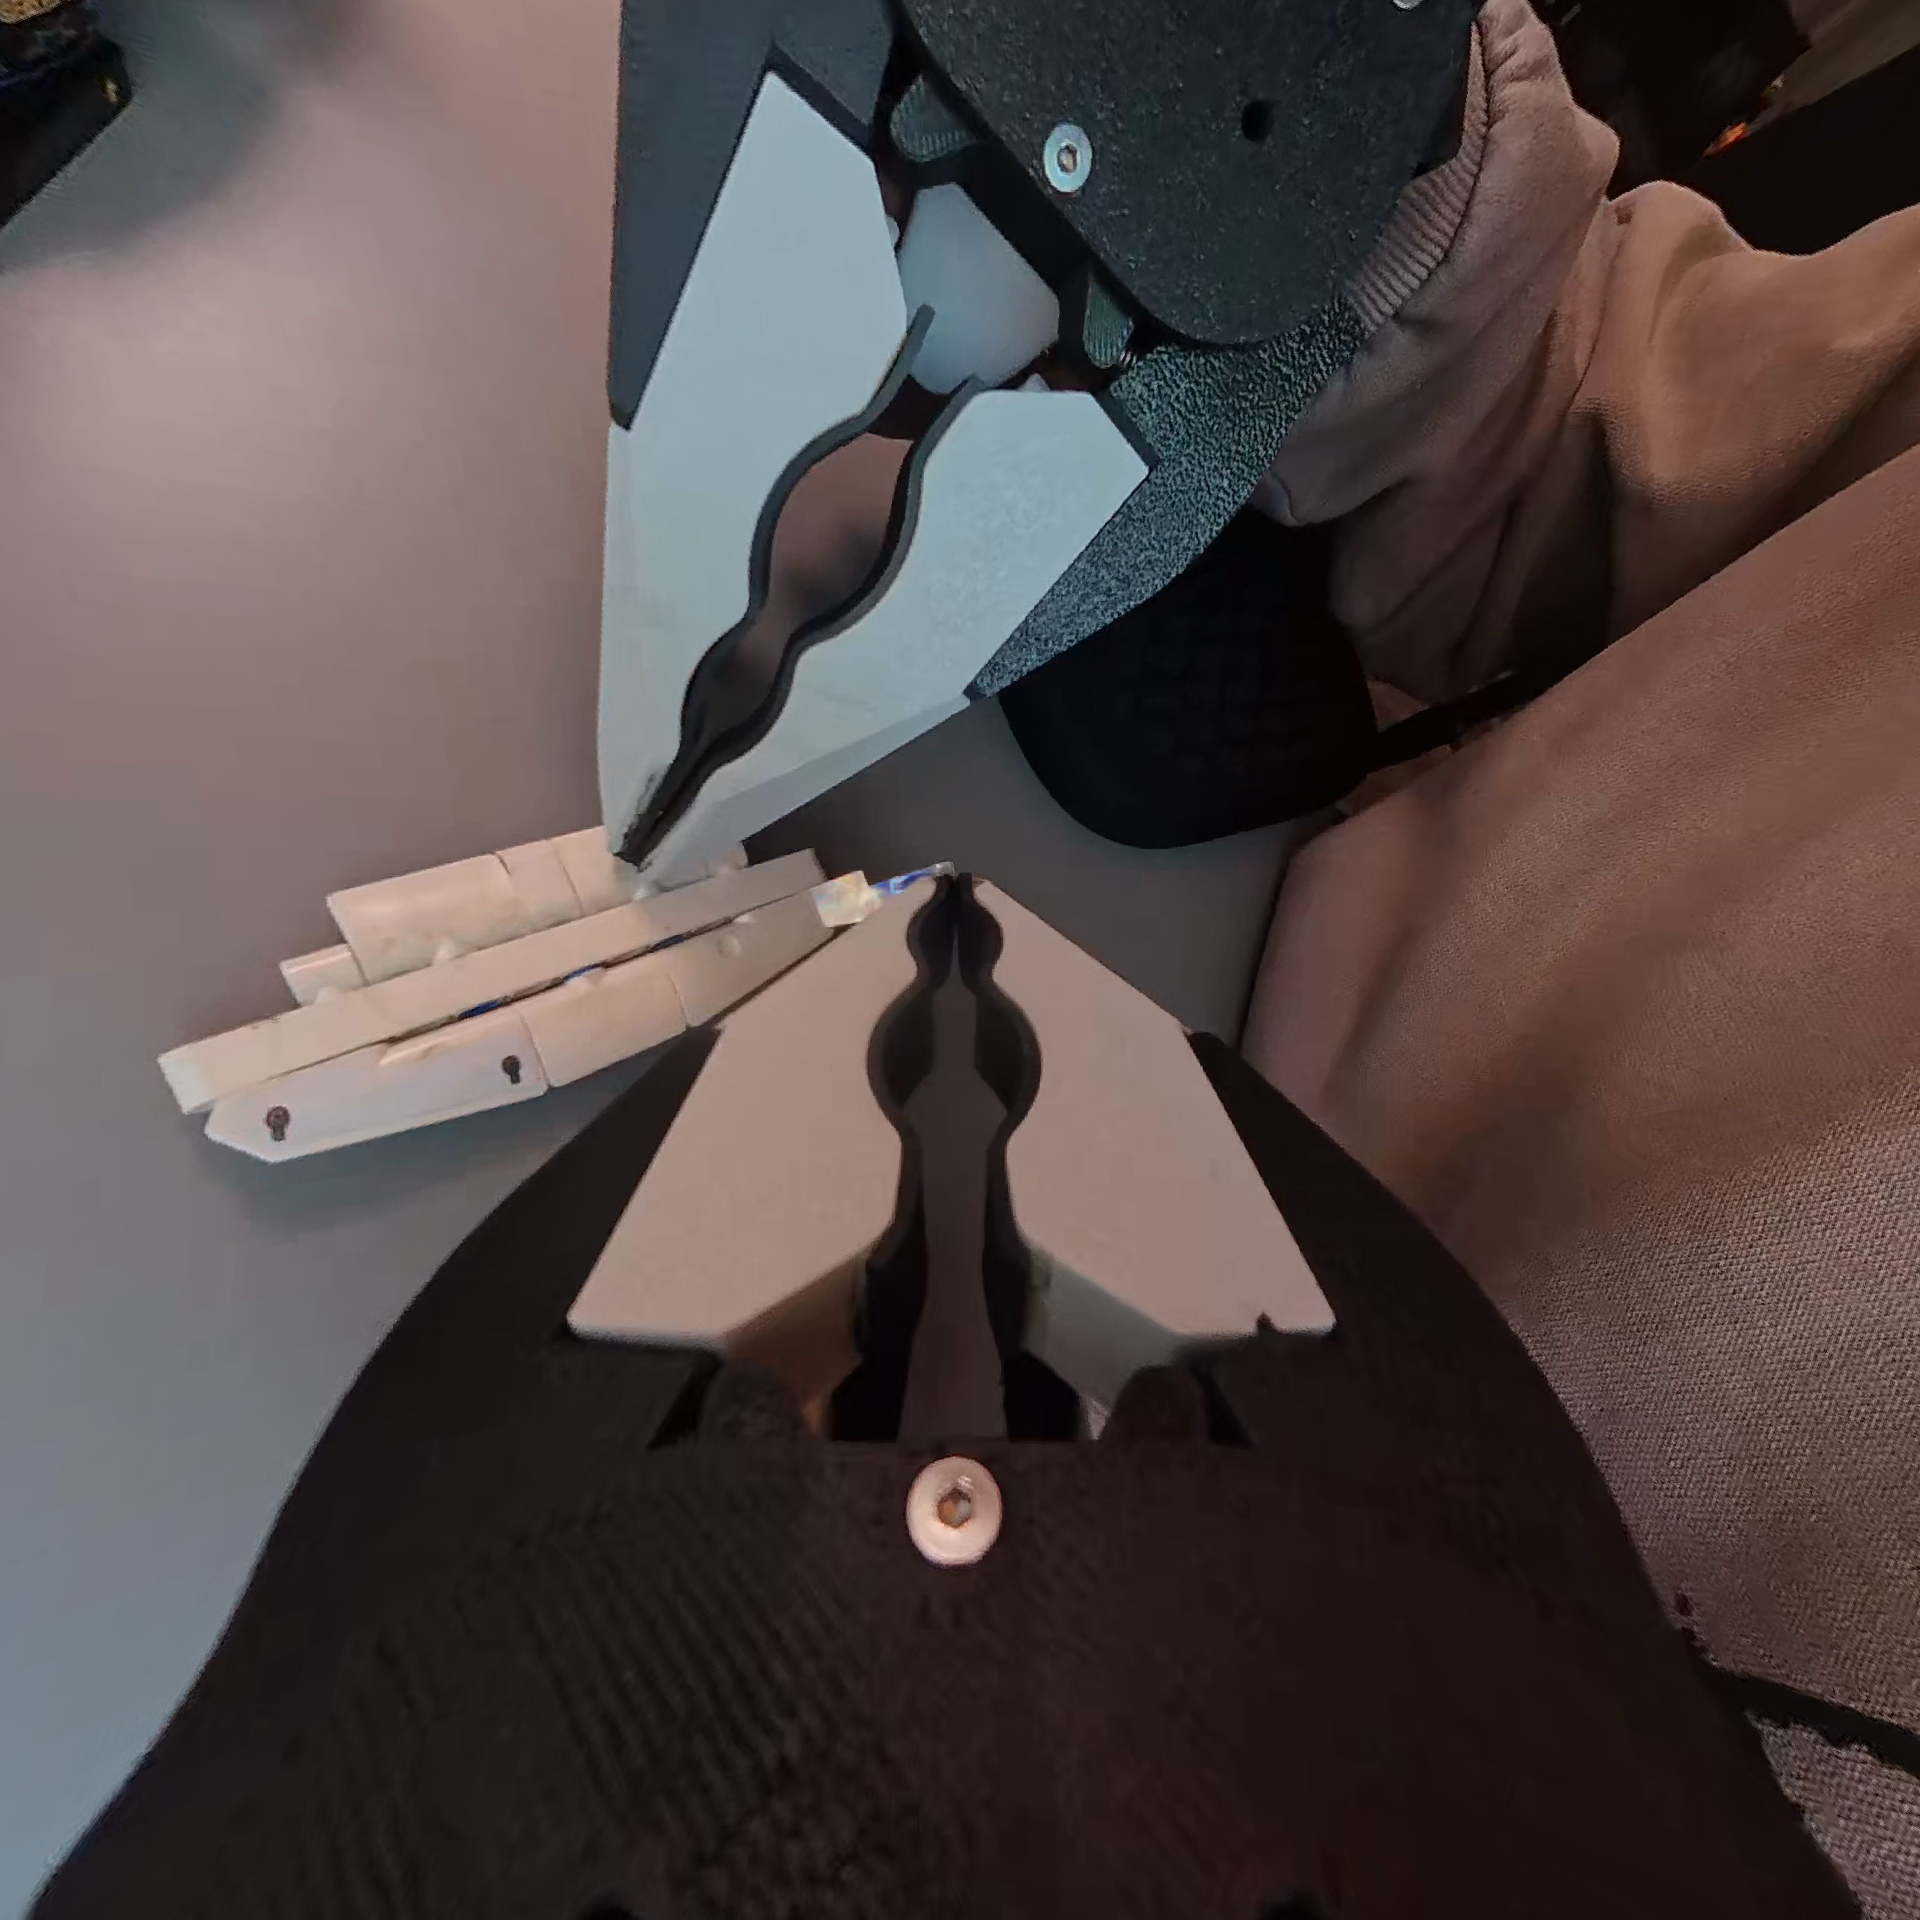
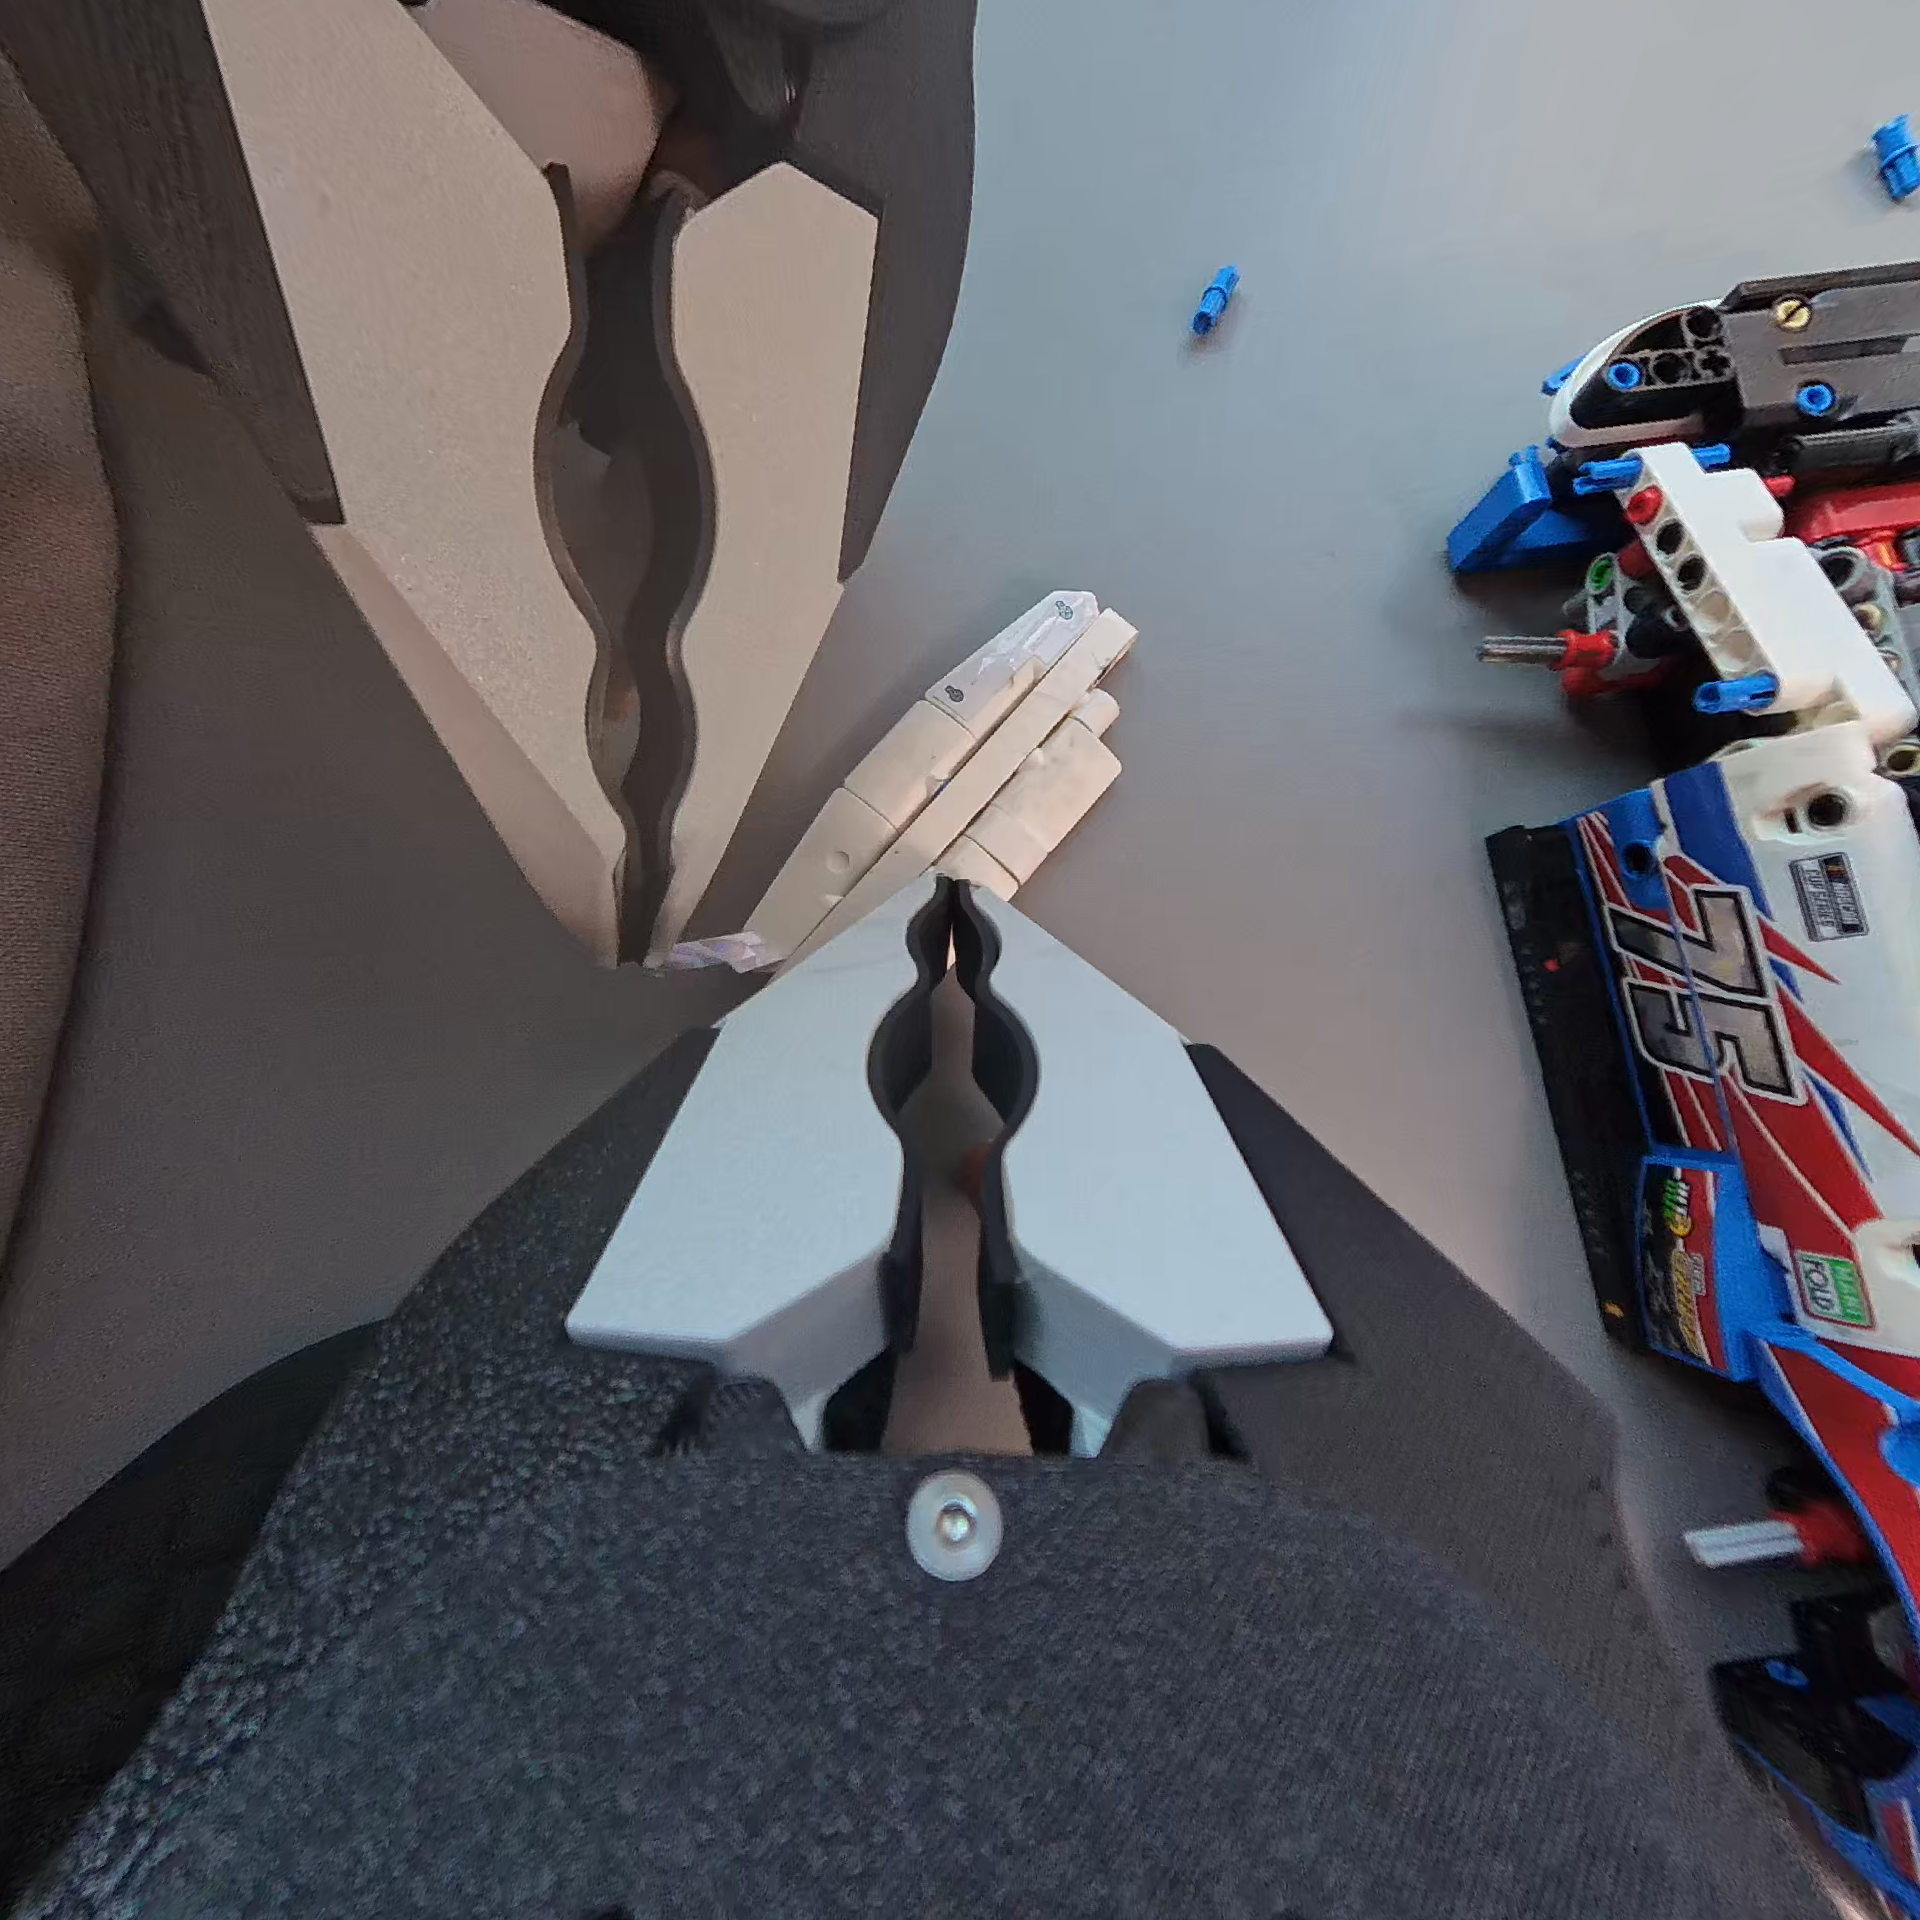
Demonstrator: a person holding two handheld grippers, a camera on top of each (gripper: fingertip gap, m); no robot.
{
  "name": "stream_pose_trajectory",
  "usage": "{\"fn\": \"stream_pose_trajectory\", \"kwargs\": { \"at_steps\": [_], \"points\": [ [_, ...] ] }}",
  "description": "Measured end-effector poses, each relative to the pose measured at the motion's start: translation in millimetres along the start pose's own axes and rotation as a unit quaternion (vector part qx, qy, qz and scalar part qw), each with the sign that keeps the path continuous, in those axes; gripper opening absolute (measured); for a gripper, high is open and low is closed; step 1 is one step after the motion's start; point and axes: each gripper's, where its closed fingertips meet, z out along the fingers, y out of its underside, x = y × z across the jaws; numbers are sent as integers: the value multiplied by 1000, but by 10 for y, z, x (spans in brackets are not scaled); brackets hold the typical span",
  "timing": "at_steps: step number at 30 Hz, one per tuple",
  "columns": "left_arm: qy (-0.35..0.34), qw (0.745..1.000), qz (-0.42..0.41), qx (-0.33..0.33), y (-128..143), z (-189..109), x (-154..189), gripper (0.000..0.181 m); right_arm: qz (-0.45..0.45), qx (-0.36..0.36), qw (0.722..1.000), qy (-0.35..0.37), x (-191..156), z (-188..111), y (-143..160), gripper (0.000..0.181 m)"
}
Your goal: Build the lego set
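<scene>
White lego wing piece (image 1: 499,987) lies on the grey surface (image 1: 260,571). Left hand-held gripper (image 1: 954,883) pinches its clear tip, and the right hand-held gripper (image 1: 636,854) pinches its far edge.

From the right view, both grippers grip the piece (image 2: 987,758). A race car (image 2: 1745,935) sits far right.

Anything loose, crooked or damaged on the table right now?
Two blue pins lie loose on the table, apart from the car. The white panel piece between both tools shows scuffs; nothing looks broken.
</scene>
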Motion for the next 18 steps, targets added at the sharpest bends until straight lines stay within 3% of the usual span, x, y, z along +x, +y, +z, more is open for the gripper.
{"fn": "stream_pose_trajectory", "kwargs": {
  "at_steps": [7, 12, 15, 18],
  "points": [
    [16, 1000, 4, 14, -94, -52, 87, 0, 6, 2, 1000, 2, 18, -2, 0, 0],
    [33, 997, -70, 30, -115, -184, -64, 0, 44, 58, 997, 0, 84, -234, -82, 5],
    [56, 990, -125, 41, -122, -278, -141, 0, 41, 41, 998, 7, 10, -348, 47, 12],
    [83, 983, -155, 53, -142, -377, -174, 0, 57, 20, 998, -1, -228, -271, 147, 20]
  ]
}}
